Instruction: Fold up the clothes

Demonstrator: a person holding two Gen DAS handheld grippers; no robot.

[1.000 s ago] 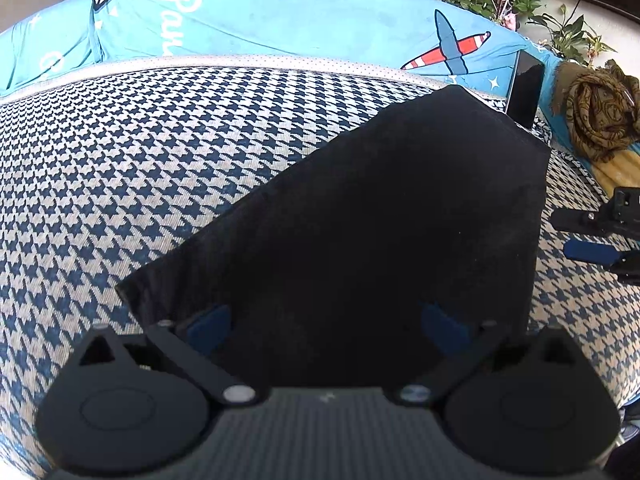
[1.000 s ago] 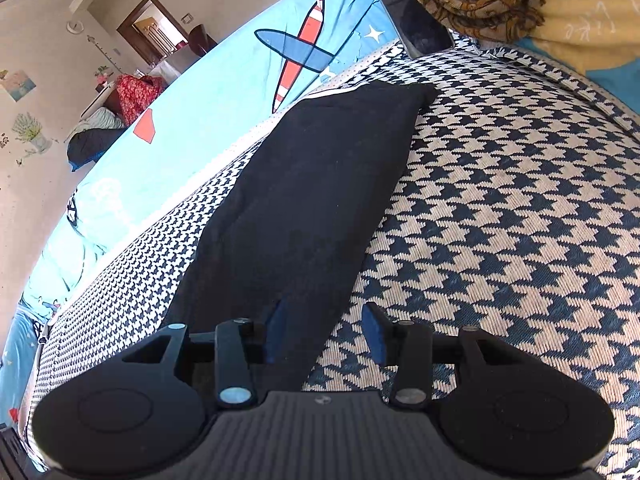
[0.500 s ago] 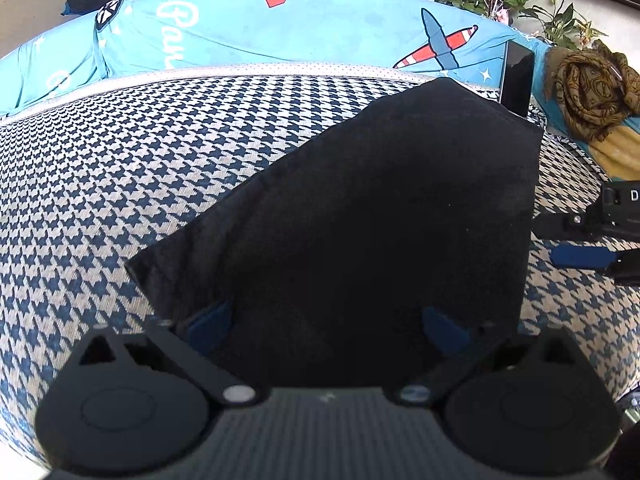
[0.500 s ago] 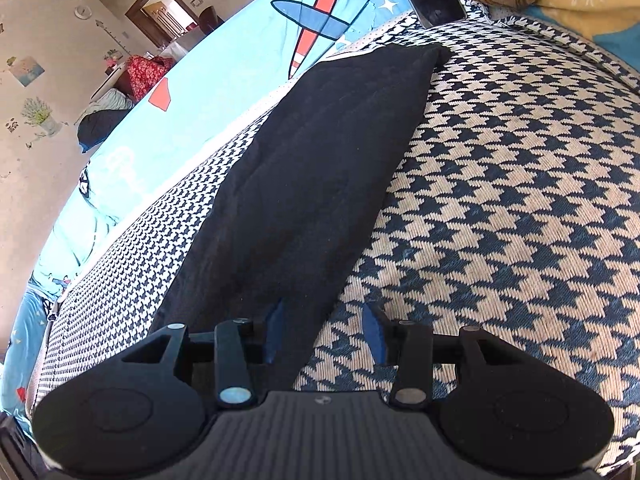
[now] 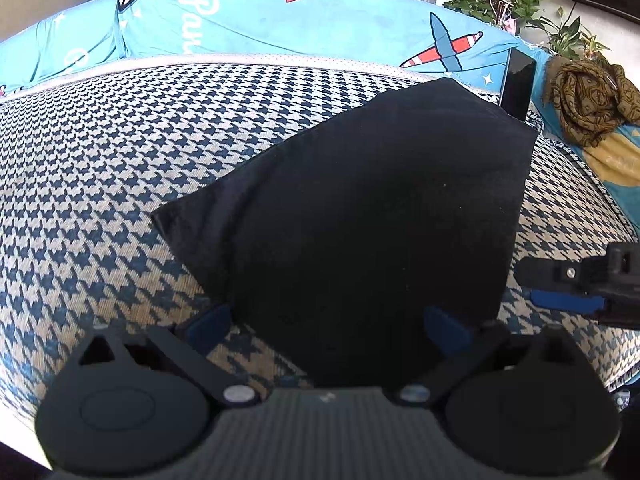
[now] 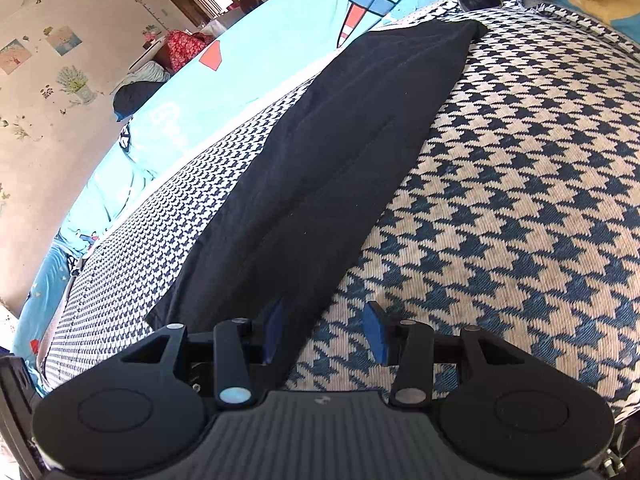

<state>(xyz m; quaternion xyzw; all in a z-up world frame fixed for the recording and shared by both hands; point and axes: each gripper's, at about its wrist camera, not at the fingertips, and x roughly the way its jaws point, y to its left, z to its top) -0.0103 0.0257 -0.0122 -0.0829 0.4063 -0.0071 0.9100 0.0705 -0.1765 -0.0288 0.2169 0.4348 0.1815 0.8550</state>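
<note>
Where blue bedding (image 5: 280, 20) rises, houndstooth cover (image 5: 100, 184) under black garment (image 5: 380, 208)

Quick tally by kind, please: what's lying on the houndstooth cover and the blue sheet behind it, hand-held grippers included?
Black garment: 1
Brown patterned scarf: 1
Dark phone or tablet: 1
Hand-held grippers, left and right: 2
Total: 5

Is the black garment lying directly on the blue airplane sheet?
No, the black garment lies on the houndstooth cover, with the airplane sheet behind it.
</note>
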